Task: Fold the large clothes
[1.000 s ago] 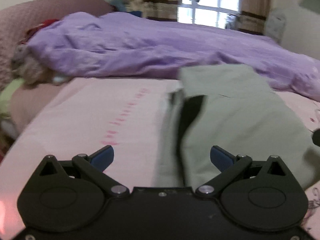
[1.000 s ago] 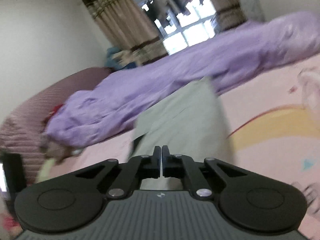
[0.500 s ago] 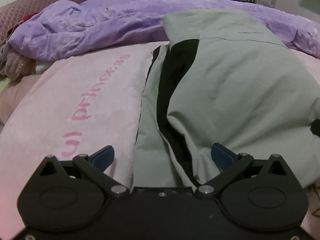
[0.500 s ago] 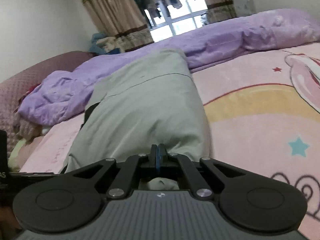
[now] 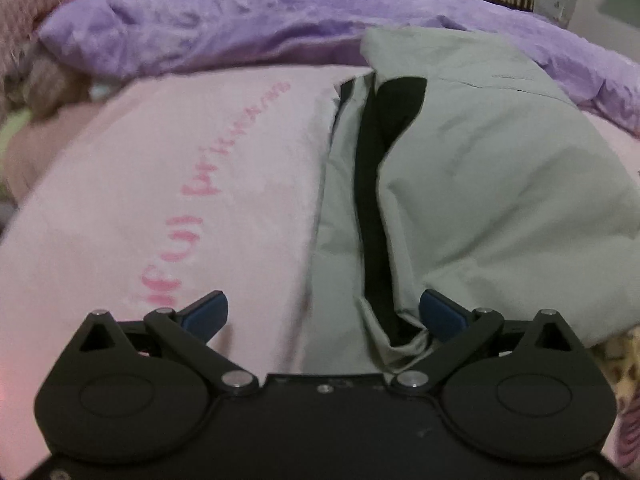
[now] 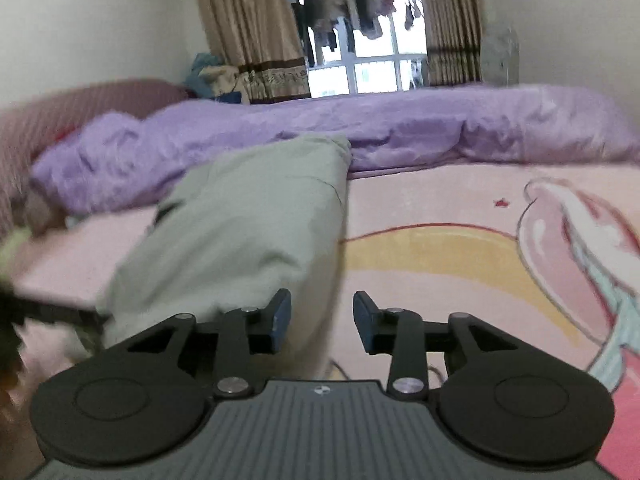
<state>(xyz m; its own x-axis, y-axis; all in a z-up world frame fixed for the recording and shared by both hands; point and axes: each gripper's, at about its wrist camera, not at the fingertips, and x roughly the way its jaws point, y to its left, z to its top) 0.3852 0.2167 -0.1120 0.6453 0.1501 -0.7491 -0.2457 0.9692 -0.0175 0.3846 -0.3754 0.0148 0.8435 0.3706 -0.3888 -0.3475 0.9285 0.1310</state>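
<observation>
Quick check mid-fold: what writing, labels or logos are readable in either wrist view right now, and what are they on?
"...ful Pri..." is roughly all that reads of the pink lettering on the pink blanket; motion blur smears the rest.
Round emblem on the right gripper body: too small to read.
Grey-green garment: no label or print visible.
</observation>
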